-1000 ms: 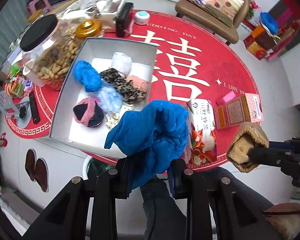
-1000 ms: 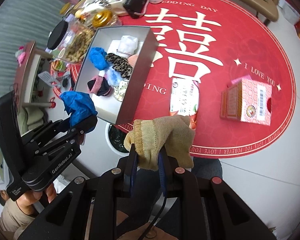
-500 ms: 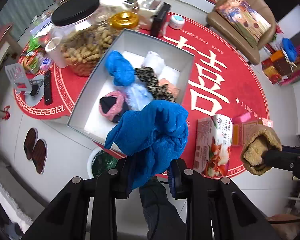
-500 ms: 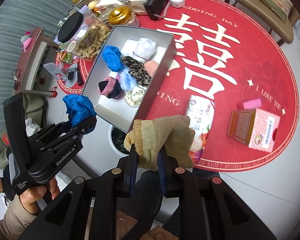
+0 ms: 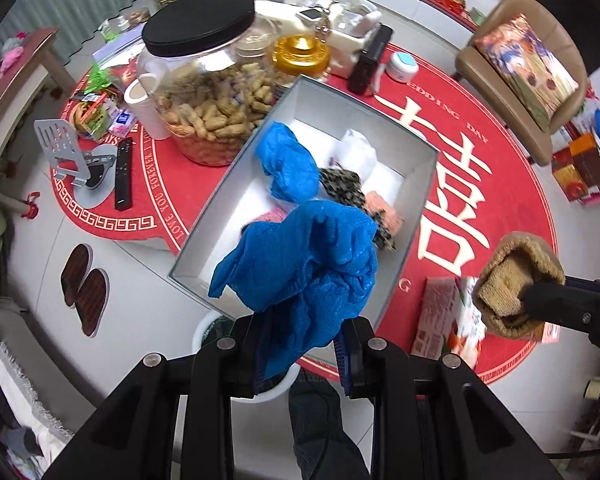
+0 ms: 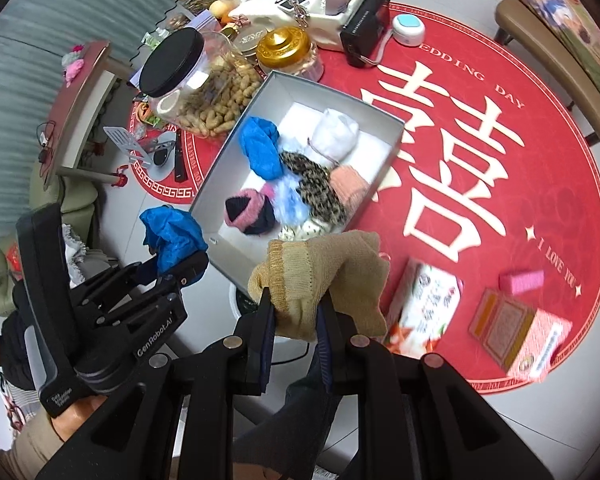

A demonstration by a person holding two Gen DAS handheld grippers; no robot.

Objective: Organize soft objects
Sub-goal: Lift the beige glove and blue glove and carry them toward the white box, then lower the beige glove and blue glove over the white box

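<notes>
Blue, crinkly soft cloth (image 5: 300, 264) sits bunched up between the two black fingers of the left gripper (image 5: 302, 354). The claw is clenched on it and holds it up in the air, just in front of the near edge of the big grey cardboard box (image 5: 414, 216). From the other camera the same blue cloth (image 6: 172, 236) shows just beside the near left corner of the box, not inside it yet.

The right gripper (image 6: 296, 316) is pinched tight on a tan knitted sock (image 6: 320, 276). That sock also hangs in the air, near the front edge of the box and above the floor.

Some soft things are already lying in the box. There is another blue crinkly bundle (image 6: 260, 152), a white fluffy ball (image 6: 338, 134), a spotted leopard-print cloth (image 6: 316, 188), a peach knitted roll (image 6: 348, 186), a pink and black knitted roll (image 6: 250, 214) and a pale blue fluffy bit (image 6: 288, 200). So I think a good part of the job is done.

What seems left is to put the blue cloth and the tan sock down in the box too. There is bare white floor in the near left part of the box where they could go. I see no other loose soft things on the red round table mat (image 6: 520, 184), only small boxes and a packet.
</notes>
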